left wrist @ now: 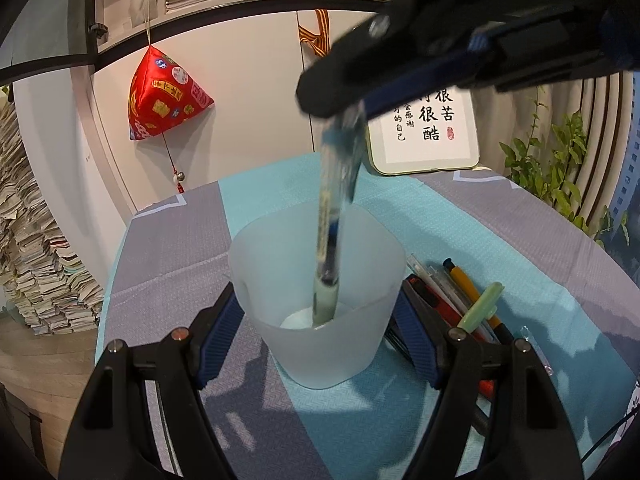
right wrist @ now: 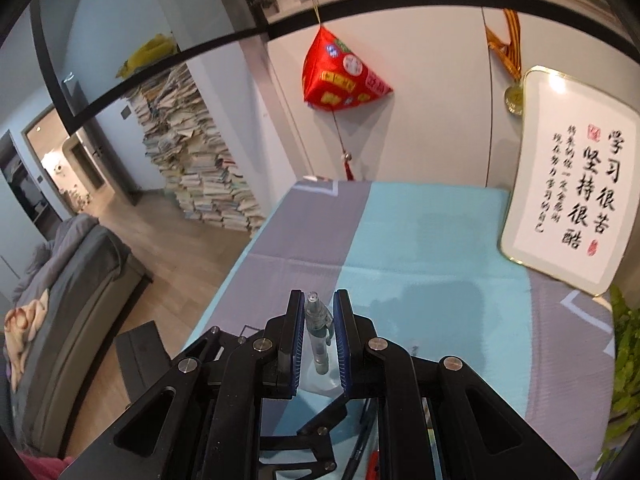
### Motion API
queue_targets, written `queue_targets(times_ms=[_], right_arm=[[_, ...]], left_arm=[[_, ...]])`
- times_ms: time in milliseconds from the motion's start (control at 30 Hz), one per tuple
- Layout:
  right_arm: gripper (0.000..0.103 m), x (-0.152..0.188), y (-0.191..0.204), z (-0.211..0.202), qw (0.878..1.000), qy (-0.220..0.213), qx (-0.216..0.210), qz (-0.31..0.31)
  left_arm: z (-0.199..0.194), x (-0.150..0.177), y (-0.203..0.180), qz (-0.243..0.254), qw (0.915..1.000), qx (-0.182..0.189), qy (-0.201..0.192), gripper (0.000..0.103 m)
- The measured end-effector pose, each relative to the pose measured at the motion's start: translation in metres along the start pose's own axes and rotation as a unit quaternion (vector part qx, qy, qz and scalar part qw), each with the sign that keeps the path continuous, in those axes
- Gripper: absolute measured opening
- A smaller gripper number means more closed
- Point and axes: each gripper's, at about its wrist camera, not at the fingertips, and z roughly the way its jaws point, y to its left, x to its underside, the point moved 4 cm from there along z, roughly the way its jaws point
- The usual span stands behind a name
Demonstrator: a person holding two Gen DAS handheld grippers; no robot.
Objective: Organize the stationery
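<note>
Two tongs shared the job: the left tongs (left wrist: 316,336) clamped the frosted cup (left wrist: 316,300) steady on the surface (left wrist: 168,264), while the right tongs (right wrist: 316,344) gripped a clear pen (left wrist: 330,240), tip (already inside) near its bottom; spare pens (left wrist: 464,296) lay beside.

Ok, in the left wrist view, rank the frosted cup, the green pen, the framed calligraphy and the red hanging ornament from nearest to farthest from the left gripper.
1. Frosted cup: between the left gripper's jaws.
2. Green pen: just right, on the table.
3. Framed calligraphy: far table edge, right.
4. Red hanging ornament: back wall, upper left.
</note>
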Motion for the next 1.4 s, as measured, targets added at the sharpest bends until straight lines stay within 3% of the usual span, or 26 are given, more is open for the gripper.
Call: queue_targets(times_ms=[433,700,767,833,933,1100,1267,1400], right_arm=[[0.016,0.006,-0.005,0.019,1.000,0.026,-0.002,0.014],[0.016,0.006,-0.017,-0.001,0.999,0.010,-0.003,0.032],[0.018,0.009,-0.026,-0.015,0.999,-0.004,0.006,0.040],[0.028,0.014,-0.037,-0.025,0.999,-0.009,0.024,0.048],[0.035,0.028,-0.064,-0.033,0.994,-0.006,0.081,0.068],[0.035,0.065,-0.110,-0.013,0.981,0.055,0.142,0.124],[0.035,0.085,-0.130,0.013,0.973,0.102,0.113,0.174],[0.035,0.084,-0.122,0.019,0.975,0.109,0.097,0.167]], left_arm=[[0.000,0.001,0.001,0.000,1.0000,0.000,0.001,0.074],[0.000,0.001,0.001,0.000,1.0000,0.000,0.001,0.074],[-0.001,0.001,0.001,0.000,1.0000,0.000,0.002,0.074],[-0.001,0.001,0.001,0.001,1.0000,-0.001,0.002,0.074],[-0.001,0.002,0.001,0.002,1.0000,-0.002,0.002,0.074],[-0.002,0.003,0.000,0.006,1.0000,-0.006,0.001,0.074],[-0.003,0.003,0.001,0.003,1.0000,-0.004,0.002,0.074],[0.000,0.003,0.002,0.004,0.9999,-0.006,0.009,0.074]])
